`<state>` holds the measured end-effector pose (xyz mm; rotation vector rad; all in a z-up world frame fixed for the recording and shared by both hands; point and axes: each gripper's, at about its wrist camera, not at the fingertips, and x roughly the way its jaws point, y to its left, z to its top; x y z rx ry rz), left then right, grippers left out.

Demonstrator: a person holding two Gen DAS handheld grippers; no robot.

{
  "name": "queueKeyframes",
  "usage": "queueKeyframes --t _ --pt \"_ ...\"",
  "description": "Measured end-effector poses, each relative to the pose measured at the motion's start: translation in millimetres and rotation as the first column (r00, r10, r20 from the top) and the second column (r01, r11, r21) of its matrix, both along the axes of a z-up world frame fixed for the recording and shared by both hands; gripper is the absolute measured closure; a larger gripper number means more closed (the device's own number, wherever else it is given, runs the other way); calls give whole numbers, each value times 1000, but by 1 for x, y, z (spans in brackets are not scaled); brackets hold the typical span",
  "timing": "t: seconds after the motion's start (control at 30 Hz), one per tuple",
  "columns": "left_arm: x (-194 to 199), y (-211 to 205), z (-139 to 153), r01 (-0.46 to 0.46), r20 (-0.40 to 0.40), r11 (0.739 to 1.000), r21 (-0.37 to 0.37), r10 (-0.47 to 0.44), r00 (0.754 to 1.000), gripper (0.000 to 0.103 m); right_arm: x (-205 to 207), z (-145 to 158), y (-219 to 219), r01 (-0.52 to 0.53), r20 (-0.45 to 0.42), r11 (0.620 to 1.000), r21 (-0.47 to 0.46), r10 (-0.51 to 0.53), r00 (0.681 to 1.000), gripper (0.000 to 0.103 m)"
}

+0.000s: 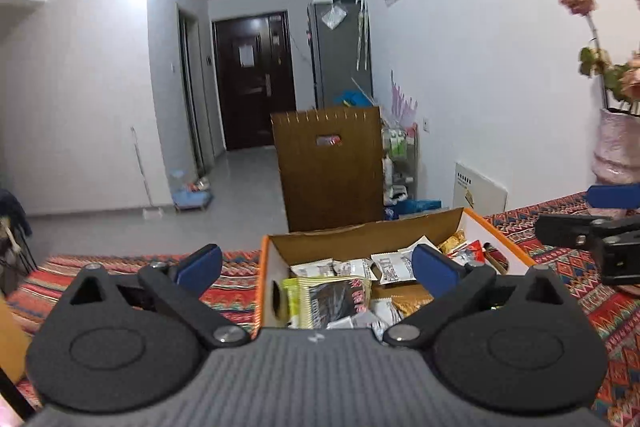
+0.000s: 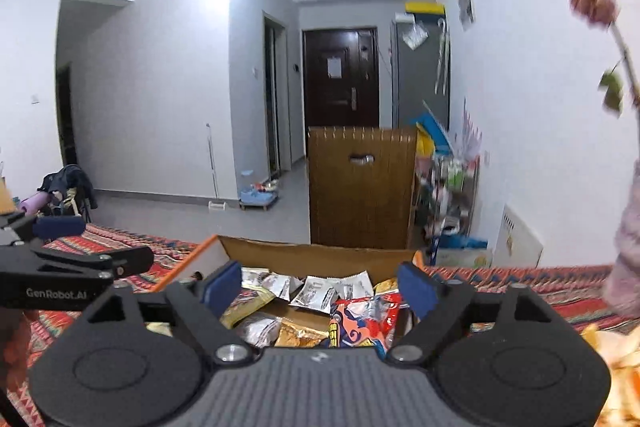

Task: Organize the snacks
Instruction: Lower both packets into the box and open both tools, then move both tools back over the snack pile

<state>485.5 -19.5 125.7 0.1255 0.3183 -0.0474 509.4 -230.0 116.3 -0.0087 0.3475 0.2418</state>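
Your left tongs (image 1: 316,263), right tongs (image 2: 320,285): black linkage arms, blue pads, silver pivot screws, ribbed grey housing, white "GenRobot.AI" lettering.

Lying open ahead of the claw: box (image 1: 476,223) top, packets (image 2: 316,293) heaped inside. Standing right of it, blocking: vase (image 1: 614,151).

White walls, grey floor (image 1: 240,183), dark door (image 1: 253,79) (bright ceiling light overhead).

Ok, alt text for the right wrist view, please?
The right gripper hangs open and empty over an orange-edged cardboard box full of snack packets on a patterned tablecloth. The left gripper shows at left.
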Motion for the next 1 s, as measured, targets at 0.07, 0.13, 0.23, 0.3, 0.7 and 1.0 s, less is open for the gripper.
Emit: queueKeyframes --t 0.07,0.13,0.23,0.3,0.7,1.0 --pt "-32 -1 6 -4 22 1000 7 4 1000 0 -30 8 -4 -25 7 1000 -8 25 1000 15" --pt "-65 -1 9 -4 41 1000 9 4 999 0 -60 12 -7 -45 12 999 -21 45 999 12" --pt "-117 0 6 -9 55 1000 15 8 998 0 -111 14 -13 -48 24 999 -26 49 999 9" --pt "-149 1 -1 -8 52 1000 26 7 999 0 -144 8 -20 -49 16 999 -20 50 999 9" --pt "-304 20 -68 -75 -111 993 -96 64 992 0 -307 -76 -32 48 -116 997 61 -40 992 9" --pt "-329 23 -100 -94 -193 988 -120 69 979 0 -340 -121 -21 55 -226 998 41 -44 973 9"
